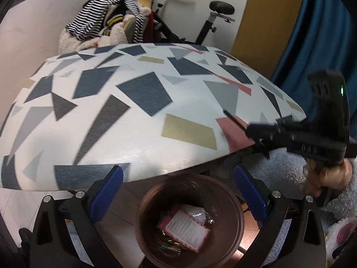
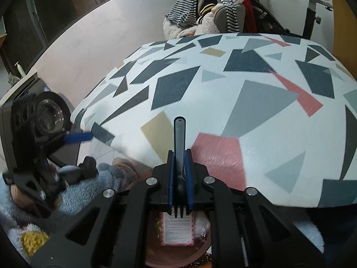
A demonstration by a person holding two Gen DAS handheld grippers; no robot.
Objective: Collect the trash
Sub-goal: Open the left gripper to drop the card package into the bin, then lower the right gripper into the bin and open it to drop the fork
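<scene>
A brown round bin (image 1: pixel 189 221) sits on the floor below the table's near edge. It holds a pink-edged packet (image 1: pixel 185 227), a clear wrapper and small coloured bits. My left gripper (image 1: pixel 178 192) is open and empty, right above the bin. My right gripper (image 2: pixel 179 174) is shut on a black plastic fork (image 2: pixel 179 143), handle pointing forward over the table edge, tines back toward the camera above the bin (image 2: pixel 178 256). The right gripper also shows in the left wrist view (image 1: pixel 256 131), with the fork handle sticking out.
A table with a geometric-pattern top (image 1: pixel 133 111) fills the middle. Behind it stand a chair piled with striped and fleece clothes (image 1: pixel 107 26) and an exercise bike (image 1: pixel 214 17). A blue curtain (image 1: pixel 312 33) hangs at the right. A washing machine (image 2: pixel 49 114) stands at the left.
</scene>
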